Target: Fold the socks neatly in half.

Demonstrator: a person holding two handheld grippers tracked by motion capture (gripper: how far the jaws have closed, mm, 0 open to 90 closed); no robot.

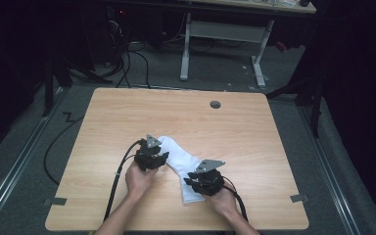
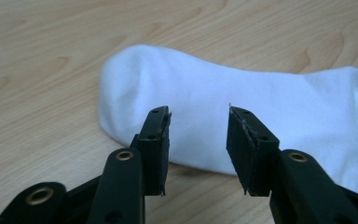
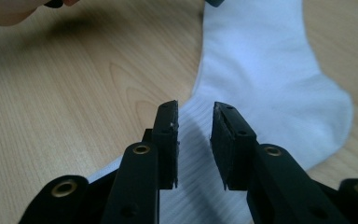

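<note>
A white sock (image 1: 181, 166) lies flat on the wooden table (image 1: 176, 112), running from the middle toward the near edge. My left gripper (image 1: 162, 157) hovers at the sock's far left end. In the left gripper view its jaws (image 2: 199, 114) stand apart, with the sock's rounded end (image 2: 242, 98) just beyond them and nothing pinched. My right gripper (image 1: 190, 178) sits over the sock's near end. In the right gripper view its jaws (image 3: 195, 109) stand slightly apart above the ribbed cuff, the sock (image 3: 270, 79) stretching away ahead, and the pads are not pressing on the fabric.
A round cable hole (image 1: 215, 104) sits near the table's far edge. Grey tape patches mark the near left (image 1: 55, 201) and near right (image 1: 299, 198) corners. A desk with white legs (image 1: 186, 49) and floor cables stand beyond the table. The other hand (image 3: 9, 9) appears at top left in the right gripper view.
</note>
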